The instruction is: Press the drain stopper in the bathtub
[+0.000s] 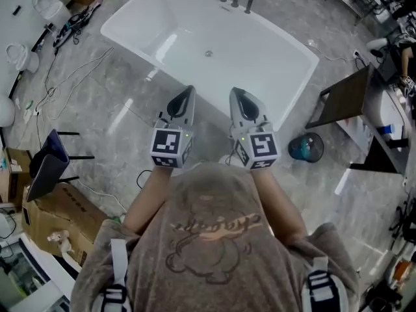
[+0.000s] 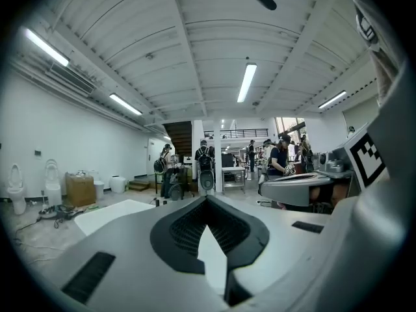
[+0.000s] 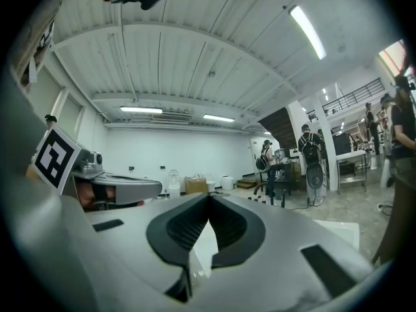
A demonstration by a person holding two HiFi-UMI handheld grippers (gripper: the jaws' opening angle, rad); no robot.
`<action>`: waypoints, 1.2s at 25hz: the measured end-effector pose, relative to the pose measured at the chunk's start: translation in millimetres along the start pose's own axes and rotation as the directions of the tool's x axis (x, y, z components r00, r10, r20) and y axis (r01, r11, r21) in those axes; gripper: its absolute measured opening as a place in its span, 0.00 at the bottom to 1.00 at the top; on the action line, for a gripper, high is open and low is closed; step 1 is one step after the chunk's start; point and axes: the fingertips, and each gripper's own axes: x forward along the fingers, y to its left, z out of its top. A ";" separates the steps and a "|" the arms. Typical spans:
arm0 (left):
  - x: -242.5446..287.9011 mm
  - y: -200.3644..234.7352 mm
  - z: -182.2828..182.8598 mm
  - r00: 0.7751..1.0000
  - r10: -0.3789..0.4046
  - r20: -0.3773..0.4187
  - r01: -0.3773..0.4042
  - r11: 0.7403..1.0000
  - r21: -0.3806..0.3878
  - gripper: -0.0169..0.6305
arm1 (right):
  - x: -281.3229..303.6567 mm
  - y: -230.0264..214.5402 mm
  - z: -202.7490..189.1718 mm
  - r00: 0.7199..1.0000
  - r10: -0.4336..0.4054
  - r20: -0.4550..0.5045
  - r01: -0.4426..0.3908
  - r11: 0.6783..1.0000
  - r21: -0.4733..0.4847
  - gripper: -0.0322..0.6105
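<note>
**Two shut claws by the tub**

The big white shiny bathtub (image 1: 279,64) has a smooth box shape. The grey plastic left gripper (image 1: 189,90) and right gripper (image 1: 234,92) hang side by side over its near rim. Their ridged black tips are pressed together and hold nothing. The small round metal drain stopper (image 1: 208,53) lies ahead, well apart.

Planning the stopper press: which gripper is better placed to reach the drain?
Left, but narrowly. The left gripper and right gripper both hang empty, jaws together, at the bathtub's near rim; the drain stopper lies between them, slightly nearer the left tip.
</note>
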 end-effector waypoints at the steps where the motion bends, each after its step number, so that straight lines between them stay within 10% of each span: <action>1: 4.6 3.1 0.1 1.000 -0.009 0.002 0.009 1.000 0.003 0.03 | 3.7 -1.9 -1.0 1.000 -0.007 -0.003 0.007 1.000 0.000 0.06; 30: 156.1 87.4 9.2 0.995 -0.095 -0.008 0.095 0.995 0.005 0.03 | 156.0 -77.7 5.4 0.999 -0.051 -0.011 0.051 0.999 0.000 0.06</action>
